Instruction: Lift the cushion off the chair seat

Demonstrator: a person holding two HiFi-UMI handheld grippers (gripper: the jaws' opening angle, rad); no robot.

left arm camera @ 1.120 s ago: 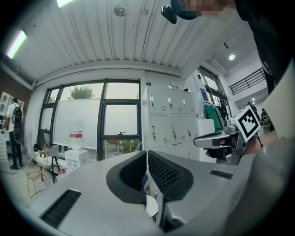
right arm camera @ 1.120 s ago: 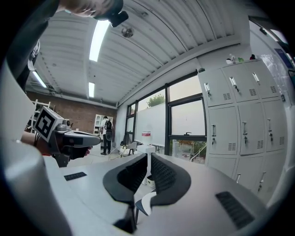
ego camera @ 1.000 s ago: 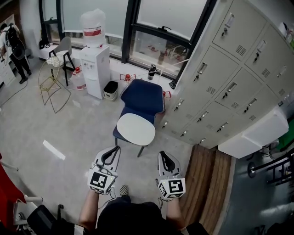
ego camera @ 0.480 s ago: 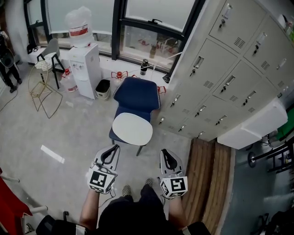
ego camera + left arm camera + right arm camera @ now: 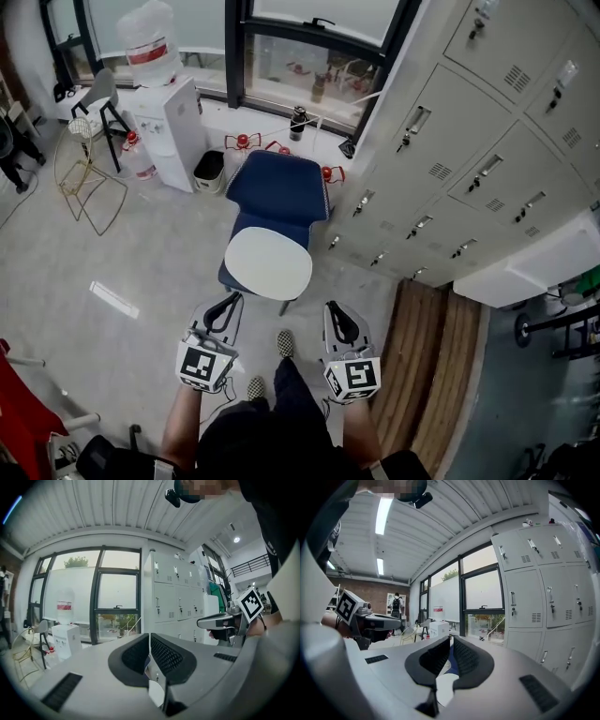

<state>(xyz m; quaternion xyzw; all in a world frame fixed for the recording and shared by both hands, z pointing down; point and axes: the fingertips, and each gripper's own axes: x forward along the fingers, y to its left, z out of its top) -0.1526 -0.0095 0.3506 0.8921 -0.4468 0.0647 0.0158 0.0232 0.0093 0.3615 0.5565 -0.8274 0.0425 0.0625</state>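
A white oval cushion (image 5: 269,262) lies on the seat of a blue chair (image 5: 278,192) in front of the window. Both grippers hover side by side short of the chair's front edge, apart from the cushion. My left gripper (image 5: 230,302) is shut with nothing in it, and my right gripper (image 5: 333,310) is shut and empty too. In the left gripper view the closed jaws (image 5: 149,637) point toward the lockers, with a bit of the cushion (image 5: 156,693) showing below them. In the right gripper view the jaws (image 5: 450,639) frame the blue chair (image 5: 449,660) and the cushion (image 5: 443,688).
Grey lockers (image 5: 469,159) stand close on the chair's right. A water dispenser (image 5: 169,117) and a small bin (image 5: 208,172) are at its left, with a wire chair (image 5: 80,178) farther left. A wooden floor strip (image 5: 422,366) runs at the right. My shoes (image 5: 284,343) are below the chair.
I have stepped toward the chair, which now sits closer and lower in the head view. Both grippers have come forward with me and stayed shut. A shoe has come into view.
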